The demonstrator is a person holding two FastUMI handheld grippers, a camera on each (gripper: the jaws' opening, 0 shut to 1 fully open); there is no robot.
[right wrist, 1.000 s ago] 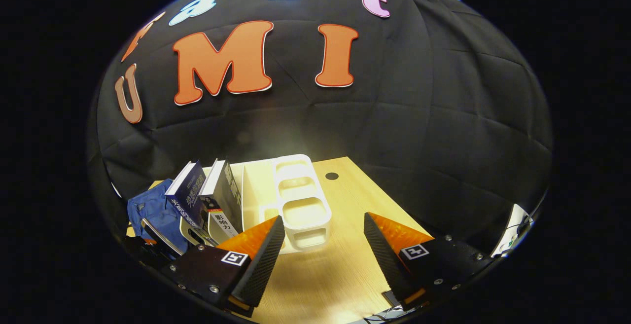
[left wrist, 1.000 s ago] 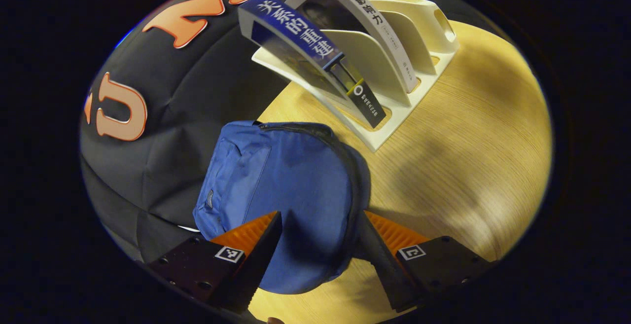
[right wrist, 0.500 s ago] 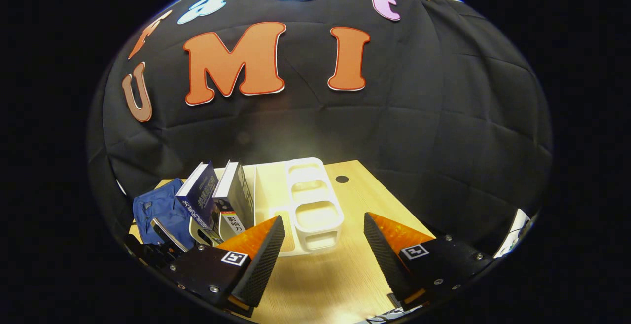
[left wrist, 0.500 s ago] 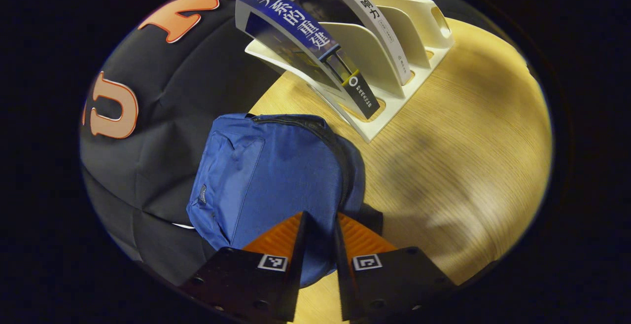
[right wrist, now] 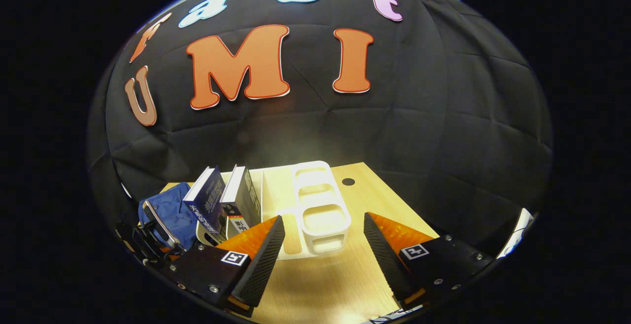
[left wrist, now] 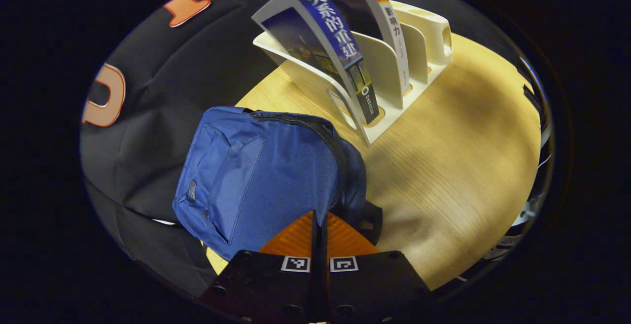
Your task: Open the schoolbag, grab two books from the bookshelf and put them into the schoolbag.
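Note:
A blue schoolbag (left wrist: pixel 256 176) lies on the wooden table (left wrist: pixel 468 141), its dark zipper shut along the right edge. My left gripper (left wrist: pixel 319 215) is shut, its tips meeting at the bag's near zipper end; what they pinch is hidden. Behind the bag a cream bookshelf (left wrist: pixel 424 33) holds a blue-spined book (left wrist: pixel 335 38) and a white-spined book (left wrist: pixel 392 33), both leaning. In the right gripper view the bookshelf (right wrist: pixel 320 205), the blue-spined book (right wrist: pixel 209 200), the other book (right wrist: pixel 244 198) and the schoolbag (right wrist: pixel 172 210) sit ahead and to the left. My right gripper (right wrist: pixel 323 237) hangs open over the table, holding nothing.
The black cloth wall stands close behind the schoolbag and bookshelf. A small round hole (right wrist: pixel 348 181) sits in the tabletop right of the bookshelf. Bare table stretches to the right of the bag. The left gripper's body (right wrist: pixel 150 233) shows low at the left in the right gripper view.
My left gripper has gone from wide open around the bag to shut at its near zipper end. The right gripper stayed open and drifted slightly.

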